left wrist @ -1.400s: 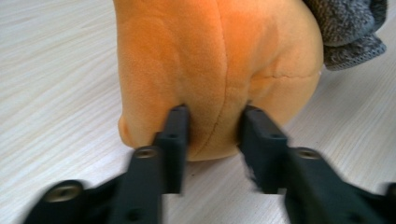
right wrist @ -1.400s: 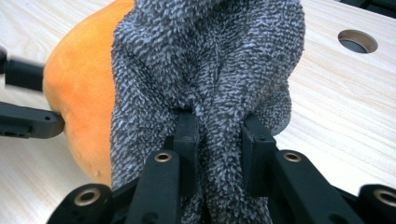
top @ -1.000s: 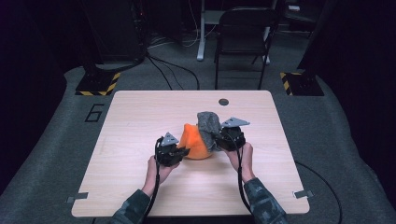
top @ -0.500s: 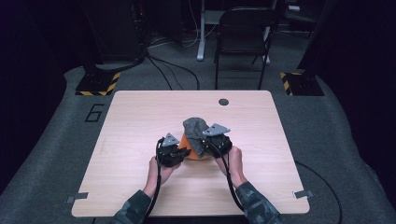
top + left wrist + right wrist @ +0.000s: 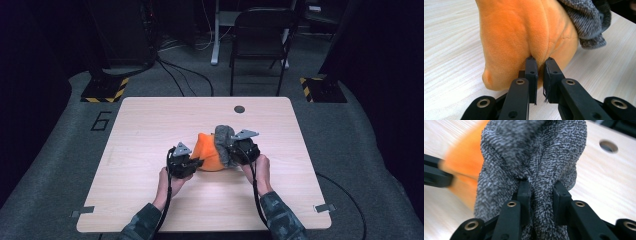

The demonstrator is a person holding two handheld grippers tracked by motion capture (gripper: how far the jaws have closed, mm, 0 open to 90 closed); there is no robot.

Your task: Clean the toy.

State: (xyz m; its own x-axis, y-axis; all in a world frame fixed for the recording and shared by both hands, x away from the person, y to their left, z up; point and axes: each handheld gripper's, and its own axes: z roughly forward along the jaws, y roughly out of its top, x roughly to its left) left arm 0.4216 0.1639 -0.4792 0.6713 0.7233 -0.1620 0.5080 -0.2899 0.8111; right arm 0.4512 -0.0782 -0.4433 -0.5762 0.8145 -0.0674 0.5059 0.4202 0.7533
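Grey cloth (image 5: 223, 141) now sits lower and closer to me than a moment ago: my right hand-held gripper (image 5: 239, 151) has carried it from up beside the orange plush (image 5: 209, 152) down against the plush's right flank. In the right gripper view the jaws are clamped on a bunched fold of that knitted cloth (image 5: 531, 167), which drapes up and over them. My left hand-held gripper (image 5: 192, 163) has not shifted; its jaws stand narrow, pinching a crease of the plush (image 5: 524, 42) near its base, pinning it to the surface (image 5: 150, 130) around the middle. I judge the cloth is being pulled over or wrapped round the plush, and with the fabric now touching the orange side, the covering has started but most of the plush remains bare.
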